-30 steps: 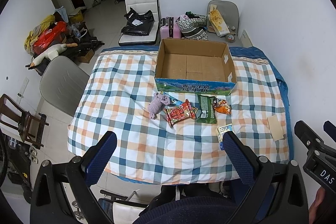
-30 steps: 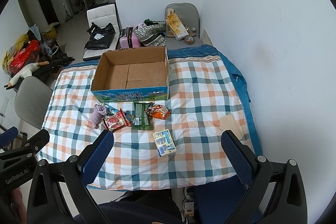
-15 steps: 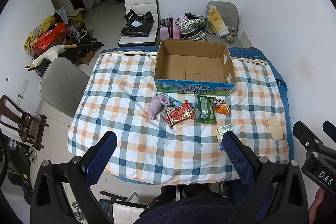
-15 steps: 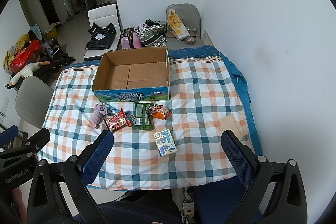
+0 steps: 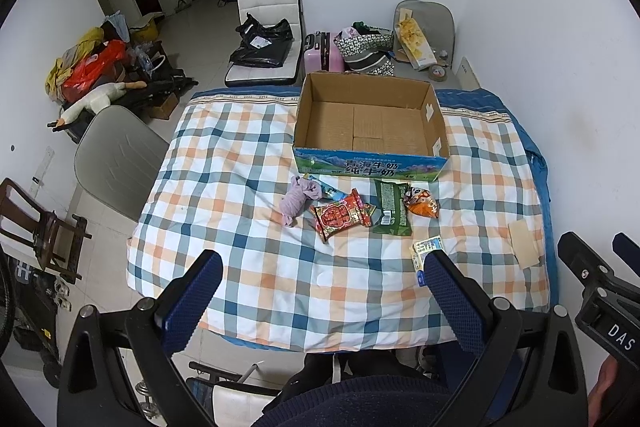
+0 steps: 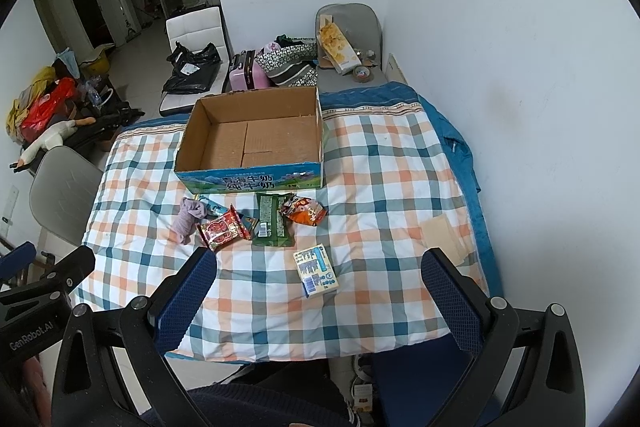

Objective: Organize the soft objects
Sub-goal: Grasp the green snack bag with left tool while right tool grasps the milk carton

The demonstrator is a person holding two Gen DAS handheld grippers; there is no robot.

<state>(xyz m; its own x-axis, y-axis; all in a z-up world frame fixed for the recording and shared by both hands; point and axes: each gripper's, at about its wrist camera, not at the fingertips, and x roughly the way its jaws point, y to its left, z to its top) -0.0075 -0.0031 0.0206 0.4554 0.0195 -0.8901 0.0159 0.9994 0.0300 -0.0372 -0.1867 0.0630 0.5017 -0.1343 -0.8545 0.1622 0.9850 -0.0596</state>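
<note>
Two grippers — left (image 5: 320, 291) and right (image 6: 320, 287) — jaws wide, holding nothing | box (image 5: 370, 125) on table (image 5: 248, 155) | packets (image 5: 342, 217), sock (image 5: 296, 199) just before it

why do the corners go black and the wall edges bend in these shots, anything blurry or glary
Left wrist view: fisheye lens leaves black corners and bows the room; cardboard box and red snack packet stay sharp, no glare. Right wrist view: same vignette and curvature, even soft light, faint shadows; the open right tongs look oversized up close.
</note>
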